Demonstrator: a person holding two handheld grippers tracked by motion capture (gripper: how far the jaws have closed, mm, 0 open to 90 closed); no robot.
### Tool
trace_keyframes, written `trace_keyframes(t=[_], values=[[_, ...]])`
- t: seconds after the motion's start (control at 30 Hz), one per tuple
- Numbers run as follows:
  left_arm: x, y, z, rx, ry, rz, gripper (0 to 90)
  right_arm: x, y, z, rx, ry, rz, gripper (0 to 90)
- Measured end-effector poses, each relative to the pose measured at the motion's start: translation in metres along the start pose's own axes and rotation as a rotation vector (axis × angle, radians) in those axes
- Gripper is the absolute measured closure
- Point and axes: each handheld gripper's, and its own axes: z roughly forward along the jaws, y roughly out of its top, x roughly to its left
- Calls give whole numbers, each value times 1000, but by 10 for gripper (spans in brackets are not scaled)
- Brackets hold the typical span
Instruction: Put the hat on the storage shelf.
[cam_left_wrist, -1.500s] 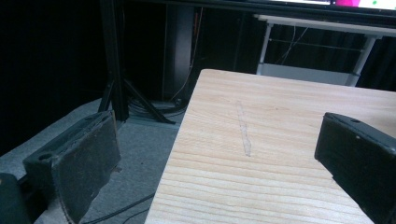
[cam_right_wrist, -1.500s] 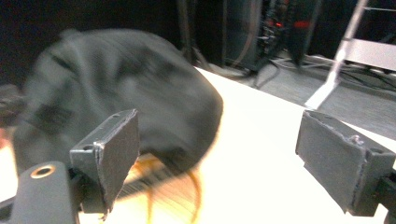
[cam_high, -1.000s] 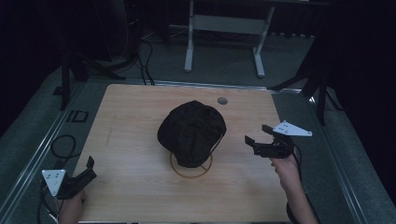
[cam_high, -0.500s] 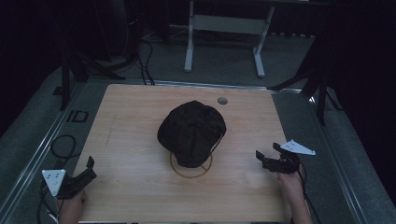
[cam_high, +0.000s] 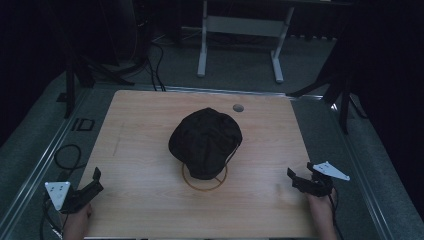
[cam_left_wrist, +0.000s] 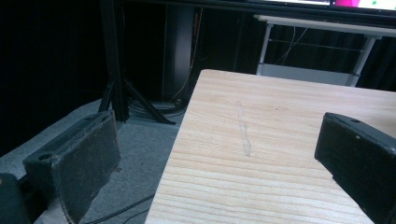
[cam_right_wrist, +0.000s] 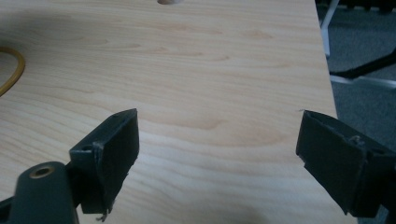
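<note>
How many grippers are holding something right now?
0. Left gripper sits open at the table's near-left corner; right gripper open at its near-right edge.

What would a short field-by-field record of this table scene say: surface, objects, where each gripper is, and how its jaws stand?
surface: light wooden table with a small round hole near the far edge
centre object: black fabric cap resting on a thin yellow ring
left gripper: near left corner, jaws apart, holding nothing
right gripper: near right edge, jaws apart, holding nothing
</note>
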Motion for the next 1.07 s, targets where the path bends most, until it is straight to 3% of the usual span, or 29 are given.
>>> trace_keyframes(t=[0.23, 0.53, 0.67, 0.93, 1.07], values=[[0, 0, 0, 0, -1, -2, 5, -13, -10, -10, 3, -51, 30, 130], [1, 0, 0, -2, -2, -8, 5, -27, -21, -26, -29, -124, 114, 131], [1, 0, 0, -2, -4, -9, 5, -29, -23, -29, -37, -131, 142, 131], [1, 0, 0, -1, -5, -8, 5, -29, -26, -26, -28, -150, 129, 132], [1, 0, 0, -2, -6, -8, 5, -29, -26, -25, -31, -133, 124, 132]])
